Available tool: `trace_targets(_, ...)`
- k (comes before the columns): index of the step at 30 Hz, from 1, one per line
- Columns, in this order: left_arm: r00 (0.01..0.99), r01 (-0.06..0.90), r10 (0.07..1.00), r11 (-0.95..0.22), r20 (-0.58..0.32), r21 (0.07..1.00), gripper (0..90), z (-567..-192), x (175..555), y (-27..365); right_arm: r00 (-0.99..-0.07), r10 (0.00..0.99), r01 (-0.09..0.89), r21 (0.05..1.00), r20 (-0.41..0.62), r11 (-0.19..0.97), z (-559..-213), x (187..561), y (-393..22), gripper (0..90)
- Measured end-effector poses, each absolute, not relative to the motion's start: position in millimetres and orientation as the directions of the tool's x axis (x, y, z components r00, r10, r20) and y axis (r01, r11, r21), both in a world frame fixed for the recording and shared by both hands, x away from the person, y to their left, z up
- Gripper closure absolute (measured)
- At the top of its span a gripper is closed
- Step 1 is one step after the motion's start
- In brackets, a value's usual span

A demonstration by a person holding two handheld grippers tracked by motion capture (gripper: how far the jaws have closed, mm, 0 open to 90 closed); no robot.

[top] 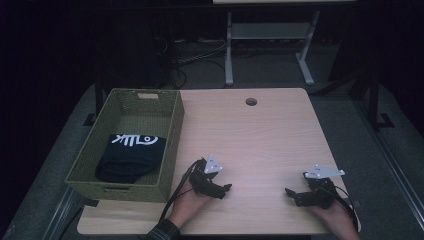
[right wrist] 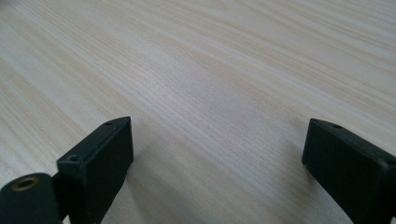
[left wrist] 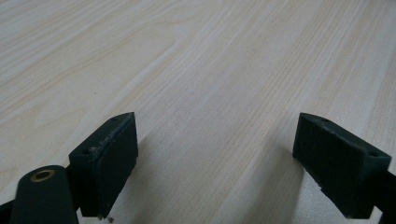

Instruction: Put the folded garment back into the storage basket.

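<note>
A folded black garment with a white print [top: 131, 155] lies inside a green woven basket [top: 170, 145] at the table's left. My left gripper [top: 226, 190] rests low on the wooden table [top: 250, 145] just right of the basket, jaws wide apart and empty, pointing right. In the left gripper view its fingers [left wrist: 109, 158] stand far apart over bare wood [left wrist: 196, 70]. My right gripper [top: 291, 194] sits near the front right of the table, pointing left, open and empty. Its fingers [right wrist: 100, 161] frame bare wood [right wrist: 210, 84] in the right gripper view.
A round cable hole [top: 251, 101] sits at the table's far middle. Behind the table stand a white desk frame [top: 270, 35] and cables on the dark floor. The two grippers face each other with bare wood between them.
</note>
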State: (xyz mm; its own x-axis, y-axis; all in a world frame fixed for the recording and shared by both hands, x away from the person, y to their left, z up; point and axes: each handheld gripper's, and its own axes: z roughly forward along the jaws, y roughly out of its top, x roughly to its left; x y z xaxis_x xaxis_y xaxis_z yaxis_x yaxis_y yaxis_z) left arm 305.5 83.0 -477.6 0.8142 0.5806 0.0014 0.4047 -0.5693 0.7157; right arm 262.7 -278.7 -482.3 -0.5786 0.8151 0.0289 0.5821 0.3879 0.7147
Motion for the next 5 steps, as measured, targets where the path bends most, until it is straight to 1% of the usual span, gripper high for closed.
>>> trace_targets(5, 0.814, 0.407, 0.581, -0.568, -0.002, 0.716, 13.7, -477.6, 305.4, 82.9, -0.579, 0.815, 0.582, 0.715, 0.029, 0.388, -482.3, 262.7, -278.7, 8.5)
